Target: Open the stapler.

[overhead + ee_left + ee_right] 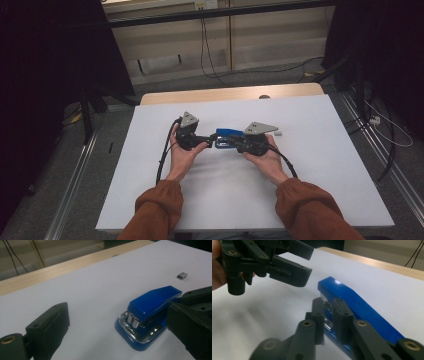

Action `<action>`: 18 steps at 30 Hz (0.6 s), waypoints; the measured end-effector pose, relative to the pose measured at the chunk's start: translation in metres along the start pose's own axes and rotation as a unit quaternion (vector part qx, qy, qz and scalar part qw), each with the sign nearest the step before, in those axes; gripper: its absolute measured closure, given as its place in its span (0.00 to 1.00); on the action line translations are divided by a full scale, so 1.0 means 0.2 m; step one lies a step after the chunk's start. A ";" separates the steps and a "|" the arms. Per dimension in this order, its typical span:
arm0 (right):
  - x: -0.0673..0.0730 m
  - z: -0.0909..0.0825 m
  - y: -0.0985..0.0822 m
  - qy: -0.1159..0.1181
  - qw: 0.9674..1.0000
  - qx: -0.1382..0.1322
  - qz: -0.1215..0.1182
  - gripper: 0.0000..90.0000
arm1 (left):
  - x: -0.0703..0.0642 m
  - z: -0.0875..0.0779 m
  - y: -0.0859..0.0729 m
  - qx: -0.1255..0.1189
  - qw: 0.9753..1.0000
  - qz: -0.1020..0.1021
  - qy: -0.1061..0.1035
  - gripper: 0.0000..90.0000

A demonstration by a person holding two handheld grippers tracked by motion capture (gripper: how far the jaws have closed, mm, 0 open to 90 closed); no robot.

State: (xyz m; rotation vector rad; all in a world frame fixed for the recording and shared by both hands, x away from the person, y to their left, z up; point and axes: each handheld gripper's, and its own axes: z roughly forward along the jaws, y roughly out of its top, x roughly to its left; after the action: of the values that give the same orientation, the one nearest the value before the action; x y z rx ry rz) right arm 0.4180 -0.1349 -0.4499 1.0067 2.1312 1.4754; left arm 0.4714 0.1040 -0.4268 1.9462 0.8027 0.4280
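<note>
A blue stapler (227,134) (150,307) (352,302) lies on the white tabletop (310,180), its lid tilted up a little over the shiny metal front. My left gripper (212,139) (120,322) (309,262) hovers just left of the stapler's front end, jaws wide open and holding nothing. From the right, my right gripper (235,146) (328,307) (195,305) lies against the stapler's side. Its jaws stand nearly together with a slim gap. Silver metal shows in that gap; whether they pinch it I cannot tell.
A small grey block of staples (278,133) (182,275) lies on the white surface just right of the stapler. A wooden strip (230,94) runs along the table's far edge. Cables trail from both grippers toward the person.
</note>
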 end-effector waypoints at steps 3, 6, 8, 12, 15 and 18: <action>0.00 0.01 -0.01 0.000 1.000 0.012 -0.012 1.00 | -0.01 0.01 0.00 0.004 1.000 0.012 0.002 0.07; 0.01 0.02 0.00 -0.004 1.000 0.017 -0.017 1.00 | -0.01 0.01 0.00 0.010 1.000 0.009 -0.001 0.07; 0.01 0.03 -0.01 -0.005 1.000 0.017 -0.015 1.00 | -0.01 0.00 0.00 0.012 1.000 -0.001 -0.017 0.16; -0.01 0.04 -0.01 -0.009 1.000 0.018 -0.018 1.00 | -0.02 -0.02 0.00 0.006 1.000 -0.004 -0.006 0.25; -0.02 0.04 -0.01 -0.013 1.000 0.022 -0.018 1.00 | -0.02 -0.03 0.00 -0.002 1.000 -0.001 0.002 0.32; -0.02 0.04 0.00 -0.012 0.999 0.031 -0.027 1.00 | -0.02 -0.03 -0.01 -0.007 1.000 0.004 -0.003 0.48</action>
State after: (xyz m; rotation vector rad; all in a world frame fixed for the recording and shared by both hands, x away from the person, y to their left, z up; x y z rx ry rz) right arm 0.4260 -0.1321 -0.4536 0.9742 2.1807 1.3733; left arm 0.4641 0.1059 -0.4243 1.9387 0.7863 0.4319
